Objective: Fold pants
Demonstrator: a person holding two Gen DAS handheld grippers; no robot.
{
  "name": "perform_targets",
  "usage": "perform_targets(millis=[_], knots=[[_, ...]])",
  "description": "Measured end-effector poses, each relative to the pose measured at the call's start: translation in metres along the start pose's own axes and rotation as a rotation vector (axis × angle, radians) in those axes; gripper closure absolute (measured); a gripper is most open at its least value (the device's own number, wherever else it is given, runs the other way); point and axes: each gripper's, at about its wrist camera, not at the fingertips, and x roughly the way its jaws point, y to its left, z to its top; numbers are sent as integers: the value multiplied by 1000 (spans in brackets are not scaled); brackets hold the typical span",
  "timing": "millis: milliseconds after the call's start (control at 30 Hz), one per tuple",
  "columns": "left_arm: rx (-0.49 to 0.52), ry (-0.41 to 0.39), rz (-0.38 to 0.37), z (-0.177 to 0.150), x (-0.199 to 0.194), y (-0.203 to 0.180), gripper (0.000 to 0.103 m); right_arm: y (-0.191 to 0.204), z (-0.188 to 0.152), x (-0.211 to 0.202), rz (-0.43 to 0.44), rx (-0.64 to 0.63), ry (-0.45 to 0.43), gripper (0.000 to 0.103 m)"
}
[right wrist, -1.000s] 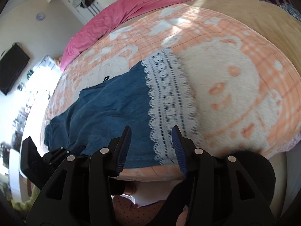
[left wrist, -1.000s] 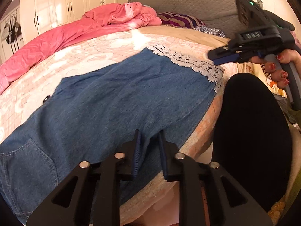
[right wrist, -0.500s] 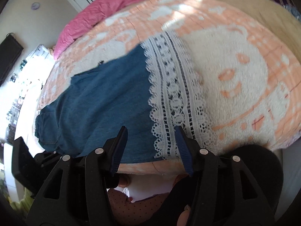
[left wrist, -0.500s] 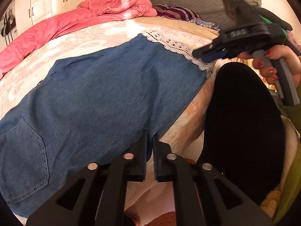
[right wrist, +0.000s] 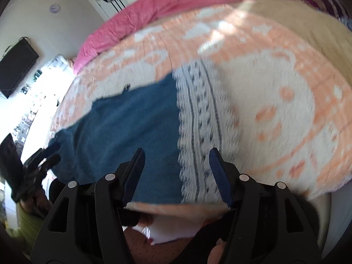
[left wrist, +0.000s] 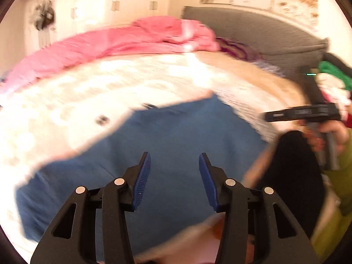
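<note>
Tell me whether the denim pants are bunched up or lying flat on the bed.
Lying flat: the denim pants lie smooth on the peach blanket, lace hem straight, neither gripper holding them.

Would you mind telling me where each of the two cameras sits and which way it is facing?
Left wrist: on the left gripper, jaws open, tilted down over the denim pants toward the headboard; the right gripper and its hand show.
Right wrist: on the right gripper, jaws open, above the pants' lace hem; the left gripper shows.
Shared: pants, pink duvet.

Warm bright daylight; both fisheye views motion-blurred, edges bowed.
</note>
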Motion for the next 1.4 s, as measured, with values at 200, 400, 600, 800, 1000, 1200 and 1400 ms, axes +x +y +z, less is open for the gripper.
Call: perform_targets(millis=[200, 400, 600, 800, 1000, 1200, 1400], knots=[[-20, 94, 30, 56, 59, 34, 50, -28, 64, 4, 4, 0, -52, 47], [-38, 233, -12, 61, 121, 62, 49, -59, 113, 60, 42, 3, 52, 47], [-96, 264, -115, 57, 153, 74, 49, -61, 116, 100, 140, -6, 135, 50], [-182, 251, -230, 51, 159, 78, 92, -57, 100, 106, 213, -37, 141, 85], [-344, 99, -305, 63, 134, 98, 95, -64, 107, 74, 280, -16, 5, 89], [-375, 85, -254, 94, 152, 100, 95, -63, 151, 68, 254, -42, -73, 90], [-307, 155, -117, 106, 197, 91, 94, -64, 180, 123, 17, -99, 54, 86]])
